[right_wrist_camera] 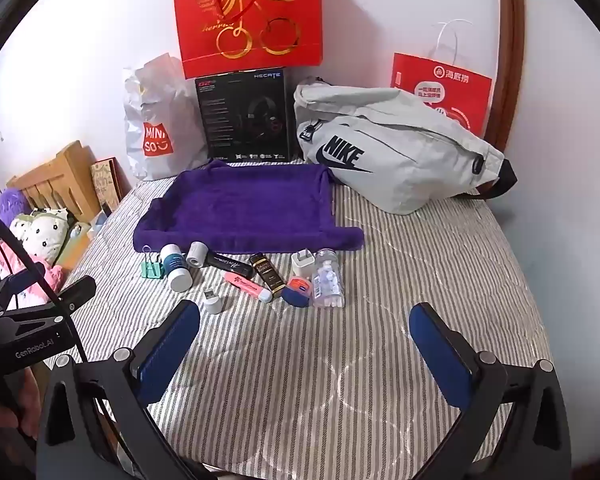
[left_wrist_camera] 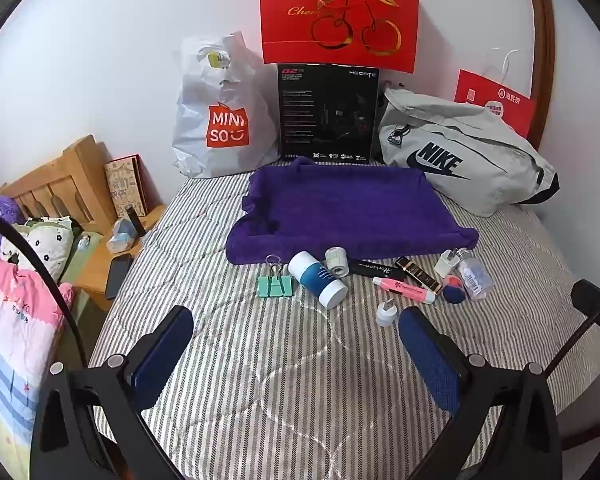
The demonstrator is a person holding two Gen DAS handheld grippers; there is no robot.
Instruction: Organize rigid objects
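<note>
Small objects lie in a row on the striped bedspread in front of a purple towel-lined tray (left_wrist_camera: pixel 340 204) (right_wrist_camera: pixel 244 208): a green binder clip (left_wrist_camera: pixel 275 285) (right_wrist_camera: pixel 153 268), a blue-and-white bottle (left_wrist_camera: pixel 318 278) (right_wrist_camera: pixel 176 266), a grey cylinder (left_wrist_camera: pixel 337 262) (right_wrist_camera: pixel 197 255), a black tube (left_wrist_camera: pixel 374 269), a pink highlighter (left_wrist_camera: pixel 403 290) (right_wrist_camera: pixel 246 285), a dark lipstick box (left_wrist_camera: pixel 418 274) (right_wrist_camera: pixel 269 274), a white USB adapter (left_wrist_camera: pixel 387 312) (right_wrist_camera: pixel 212 301), a white charger plug (left_wrist_camera: pixel 446 262) (right_wrist_camera: pixel 302 263) and a clear pill bottle (left_wrist_camera: pixel 474 274) (right_wrist_camera: pixel 328 278). My left gripper (left_wrist_camera: pixel 296 328) and right gripper (right_wrist_camera: pixel 306 320) both hover open and empty short of the row.
Against the wall stand a white Miniso bag (left_wrist_camera: pixel 220 120), a black headset box (left_wrist_camera: pixel 328 114), a red gift bag (left_wrist_camera: pixel 338 12), a grey Nike bag (left_wrist_camera: pixel 460 156) and a red paper bag (right_wrist_camera: pixel 444 88). A wooden nightstand (left_wrist_camera: pixel 100 268) with a phone and a headboard lie left.
</note>
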